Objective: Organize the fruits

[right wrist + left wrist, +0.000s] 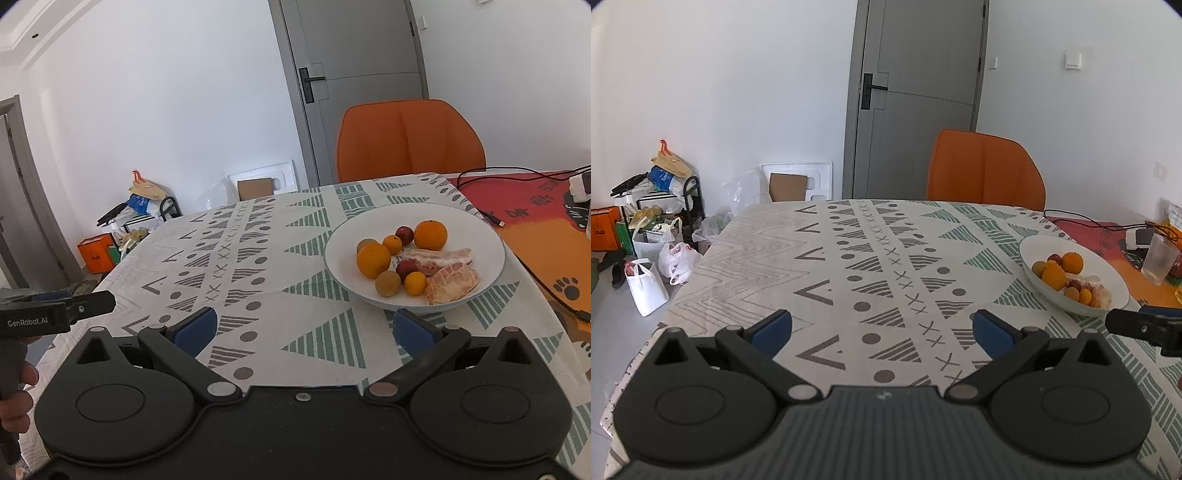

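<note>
A white plate [480, 229] on the patterned tablecloth holds several fruits: two big oranges [373, 260], small oranges, red and brownish round fruits, and peeled pomelo pieces [452, 282]. My right gripper [304, 330] is open and empty, just in front of the plate's near-left rim. My left gripper [882, 328] is open and empty over the bare cloth, left of the plate [1115, 284]. The right gripper's tip shows in the left wrist view [1145, 326], and the left gripper shows in the right wrist view [55, 308].
An orange chair [410, 138] stands at the table's far side. A red-orange mat [532, 206] with cables lies right of the plate, with a clear plastic cup [1158, 260] on it. Bags and clutter [650, 236] sit on the floor left of the table.
</note>
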Tool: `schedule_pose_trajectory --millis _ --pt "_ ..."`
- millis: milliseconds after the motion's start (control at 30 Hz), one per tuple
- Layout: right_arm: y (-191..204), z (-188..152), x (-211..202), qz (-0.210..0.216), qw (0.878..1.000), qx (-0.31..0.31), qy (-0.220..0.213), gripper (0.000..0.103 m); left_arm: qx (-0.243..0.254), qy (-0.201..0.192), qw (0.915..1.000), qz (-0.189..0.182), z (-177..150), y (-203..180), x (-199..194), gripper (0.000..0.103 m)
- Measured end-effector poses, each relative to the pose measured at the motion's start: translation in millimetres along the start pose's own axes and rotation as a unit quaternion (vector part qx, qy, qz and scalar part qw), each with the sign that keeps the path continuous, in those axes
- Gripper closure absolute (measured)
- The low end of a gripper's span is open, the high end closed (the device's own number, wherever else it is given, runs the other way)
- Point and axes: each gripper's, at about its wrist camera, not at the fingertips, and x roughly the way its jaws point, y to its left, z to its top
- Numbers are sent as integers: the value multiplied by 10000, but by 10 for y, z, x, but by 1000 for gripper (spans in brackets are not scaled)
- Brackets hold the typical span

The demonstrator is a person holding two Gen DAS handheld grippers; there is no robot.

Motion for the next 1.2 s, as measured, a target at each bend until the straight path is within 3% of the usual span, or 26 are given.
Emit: schedule_pose_trajectory --millis 1200 --pt "-27 -30 34 -48 10000 52 46 0 21 97 10000 -2 -39 18 38 0"
